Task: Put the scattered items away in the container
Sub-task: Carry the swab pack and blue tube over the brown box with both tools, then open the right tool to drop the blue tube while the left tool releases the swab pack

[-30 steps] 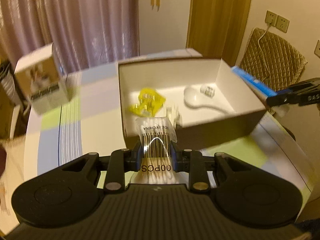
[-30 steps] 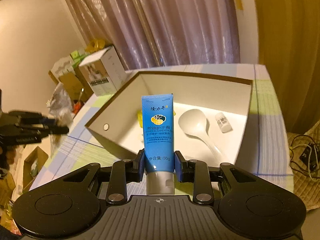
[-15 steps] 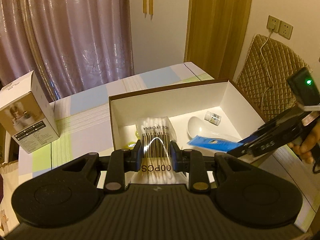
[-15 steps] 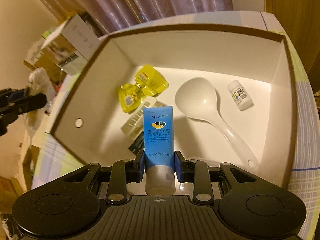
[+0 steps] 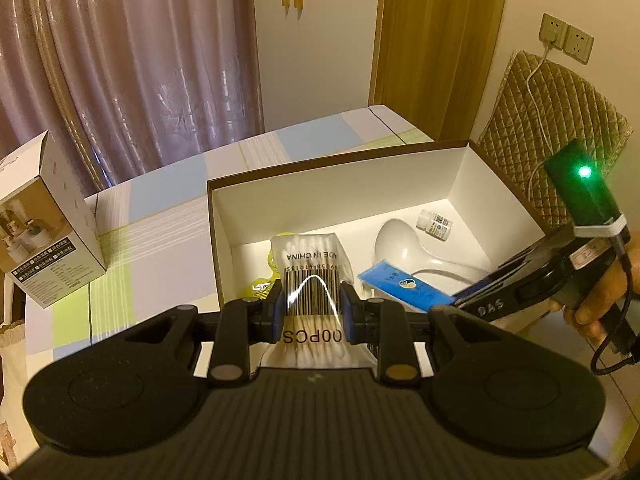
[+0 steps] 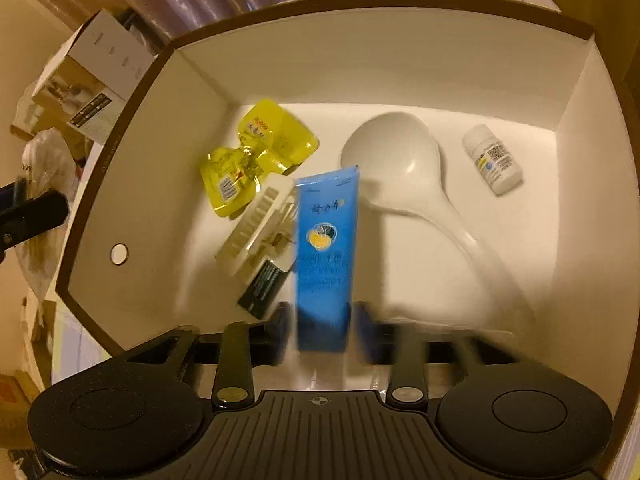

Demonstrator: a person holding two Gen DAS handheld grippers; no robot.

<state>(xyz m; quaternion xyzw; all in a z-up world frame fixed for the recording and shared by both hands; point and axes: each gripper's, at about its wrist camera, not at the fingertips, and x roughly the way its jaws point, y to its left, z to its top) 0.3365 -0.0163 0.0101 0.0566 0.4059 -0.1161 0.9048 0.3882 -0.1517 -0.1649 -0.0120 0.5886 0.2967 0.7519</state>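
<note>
Over the box (image 6: 384, 60), the right tool (image 6: 322, 322) is pointing steeply down, and its jaws have just been opening: the blue tube (image 6: 326, 248) is sitting blurred between them, with gaps showing on both sides. Only this view is showing the whole box floor: yellow sachets (image 6: 252, 160), a white comb (image 6: 256, 228) over a dark packet (image 6: 264, 288), a white spoon (image 6: 400, 160) and a small bottle (image 6: 492, 160), all lying apart from the tube's far end.

From the left wrist, the left tool (image 5: 312, 308) is gripping a swab pack (image 5: 312, 280) narrowly, holding it at the box's (image 5: 340, 184) near left corner. That view is also catching the right tool (image 5: 496, 292) from the side, with the tube (image 5: 400, 286) slanting down into the box, a hand (image 5: 600, 296) wrapping the handle and a green light (image 5: 585, 171) glowing on top.

Under the box, a checked cloth is covering the bench (image 5: 160, 216). A carton (image 5: 44, 232) is standing at its left edge. Mauve curtains (image 5: 132, 60) are hanging behind, with a wooden door (image 5: 432, 48), wall sockets (image 5: 564, 38) and a quilted chair back (image 5: 556, 120) to the right.
</note>
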